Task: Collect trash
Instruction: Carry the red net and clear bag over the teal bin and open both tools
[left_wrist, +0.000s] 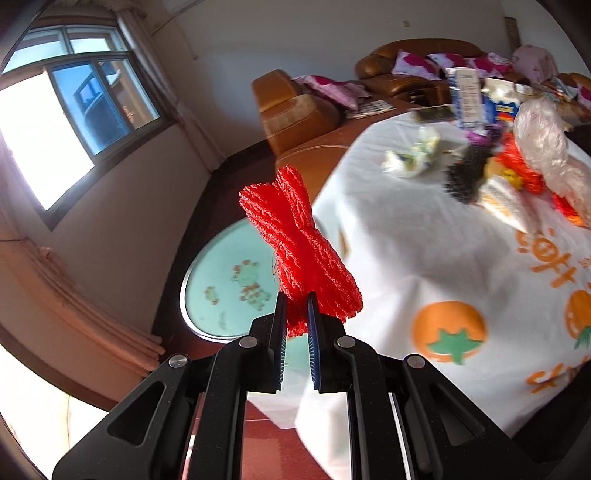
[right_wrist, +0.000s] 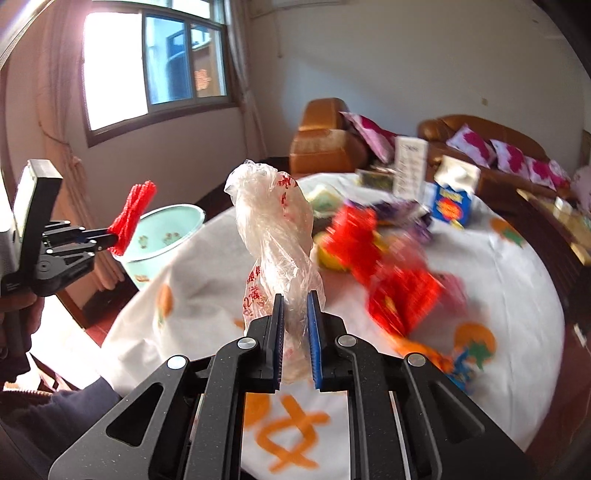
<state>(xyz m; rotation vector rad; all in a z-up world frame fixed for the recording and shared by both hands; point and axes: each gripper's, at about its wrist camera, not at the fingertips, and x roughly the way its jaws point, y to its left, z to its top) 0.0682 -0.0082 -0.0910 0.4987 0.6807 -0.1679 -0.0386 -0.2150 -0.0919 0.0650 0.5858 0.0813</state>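
My left gripper is shut on a red foam net sleeve, held in the air left of the table, above a pale green basin. In the right wrist view the same left gripper holds the red net over the basin's rim. My right gripper is shut on a clear crumpled plastic bag with red print, lifted above the table. Red wrappers and other litter lie blurred on the white cloth.
A round table with a white, orange-printed cloth carries a blue and white carton, a tall white box and crumpled paper. Brown leather sofas with pink cushions stand behind. A window is at the left.
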